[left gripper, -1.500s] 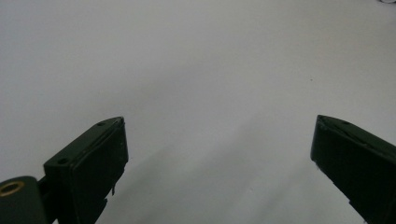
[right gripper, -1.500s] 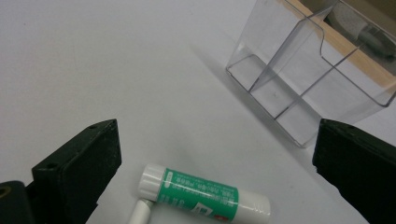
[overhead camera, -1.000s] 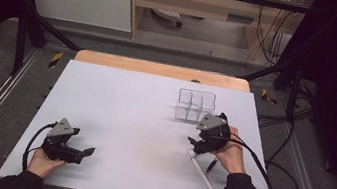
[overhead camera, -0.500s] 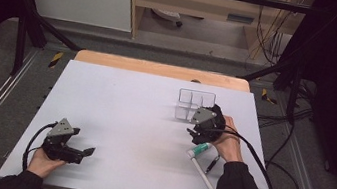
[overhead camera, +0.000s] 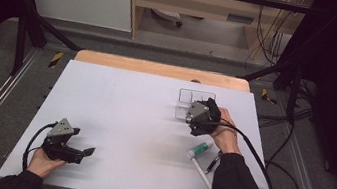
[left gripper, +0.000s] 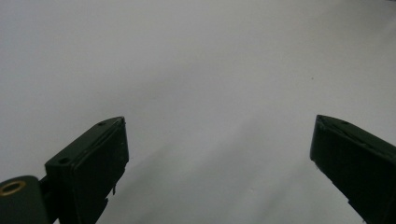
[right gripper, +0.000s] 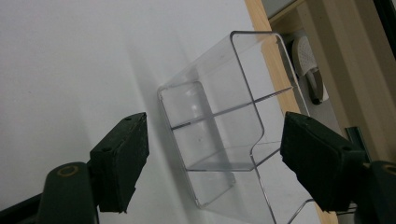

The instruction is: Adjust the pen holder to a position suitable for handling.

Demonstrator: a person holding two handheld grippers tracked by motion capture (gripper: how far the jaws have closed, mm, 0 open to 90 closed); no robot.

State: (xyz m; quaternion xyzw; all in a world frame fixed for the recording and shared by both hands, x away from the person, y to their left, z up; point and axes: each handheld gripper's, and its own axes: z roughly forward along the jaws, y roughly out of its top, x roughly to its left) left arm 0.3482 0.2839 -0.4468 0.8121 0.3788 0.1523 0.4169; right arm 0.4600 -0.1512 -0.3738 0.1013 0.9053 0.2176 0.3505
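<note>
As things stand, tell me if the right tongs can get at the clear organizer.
Probably yes. The right tongs stand open straight in front of the clear organizer, apart from it, with nothing between. They have just been closing, though still spread wider than its near end.

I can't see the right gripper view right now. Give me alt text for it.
A clear plastic organizer with dividers stands on the white table, framed between the right claw's two black jaws. The jaws have just been closing and stand apart on either side of it without touching. A wooden table edge runs behind the organizer.
</note>
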